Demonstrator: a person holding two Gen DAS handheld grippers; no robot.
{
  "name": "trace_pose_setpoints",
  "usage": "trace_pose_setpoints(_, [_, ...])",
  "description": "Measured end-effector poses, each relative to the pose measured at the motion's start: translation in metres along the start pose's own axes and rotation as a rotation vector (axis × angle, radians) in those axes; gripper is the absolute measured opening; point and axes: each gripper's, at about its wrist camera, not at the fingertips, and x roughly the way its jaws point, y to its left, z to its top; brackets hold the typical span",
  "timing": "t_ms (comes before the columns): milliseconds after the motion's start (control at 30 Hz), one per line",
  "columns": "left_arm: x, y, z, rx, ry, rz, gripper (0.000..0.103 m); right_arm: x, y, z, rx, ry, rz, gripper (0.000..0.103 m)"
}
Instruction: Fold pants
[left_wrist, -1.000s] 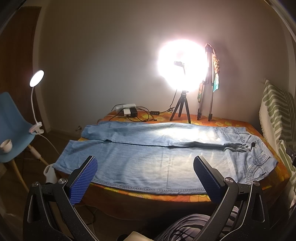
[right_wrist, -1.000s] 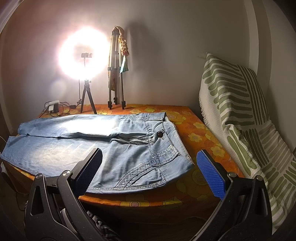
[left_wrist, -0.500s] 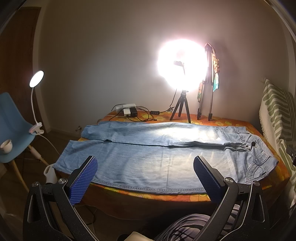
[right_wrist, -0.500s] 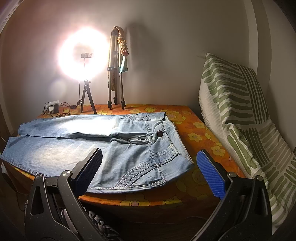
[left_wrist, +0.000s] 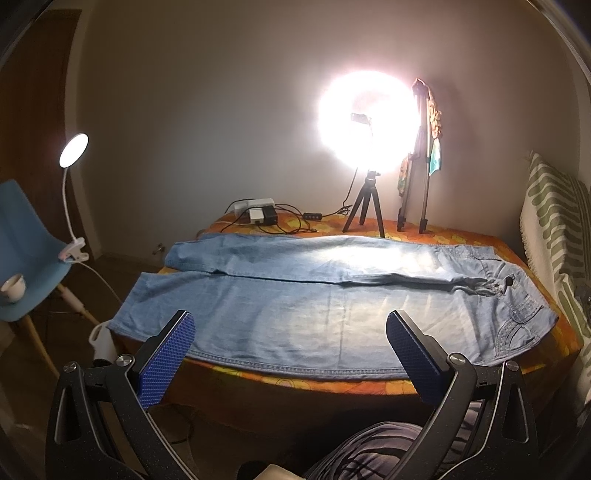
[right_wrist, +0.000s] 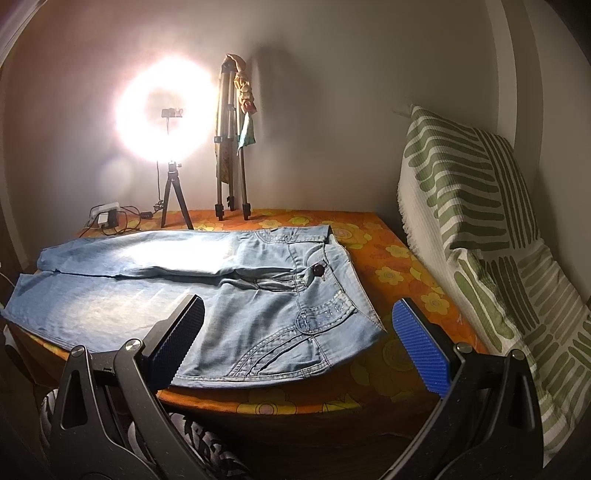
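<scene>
Light blue jeans (left_wrist: 314, 295) lie flat and spread out on the orange flowered table (left_wrist: 332, 387), legs to the left, waist to the right. In the right wrist view the waist with its dark button (right_wrist: 317, 270) is nearest. My left gripper (left_wrist: 290, 325) is open and empty, held in front of the near leg's edge. My right gripper (right_wrist: 297, 314) is open and empty, held in front of the jeans' hip and near waist corner (right_wrist: 280, 332). Neither touches the cloth.
A bright ring light on a small tripod (left_wrist: 364, 206), a folded tripod (left_wrist: 417, 184) and a power strip with cables (left_wrist: 258, 214) stand at the table's back. A green-striped cushion (right_wrist: 480, 240) is at the right. A blue chair (left_wrist: 26, 258) with a clip lamp is left.
</scene>
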Motion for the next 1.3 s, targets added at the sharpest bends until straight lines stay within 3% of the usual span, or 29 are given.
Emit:
trace_pose_setpoints(300, [0.007, 0.026, 0.005, -0.012, 0.042, 0.016, 0.098, 0.007, -0.002, 0.017, -0.037, -0.002, 0.112, 0.103])
trace_pose_setpoints(567, [0.032, 0.074, 0.015, -0.047, 0.088, 0.04, 0.082, 0.022, 0.03, 0.05, -0.131, -0.024, 0.225, 0.101])
trace_pose_setpoints(833, [0.05, 0.128, 0.032, -0.099, 0.104, 0.06, 0.071, 0.052, 0.101, 0.096, -0.249, 0.004, 0.382, 0.089])
trace_pose_setpoints(1033, [0.075, 0.163, 0.046, -0.129, 0.129, 0.075, 0.064, 0.069, 0.177, 0.116, -0.437, 0.006, 0.489, 0.086])
trace_pose_setpoints(1133, [0.092, 0.173, 0.054, -0.135, 0.144, 0.08, 0.063, 0.097, 0.213, 0.118, -0.502, 0.052, 0.531, 0.077])
trace_pose_setpoints(1300, [0.13, 0.178, 0.067, -0.113, 0.175, 0.08, 0.061, 0.158, 0.271, 0.115, -0.587, 0.127, 0.574, 0.075])
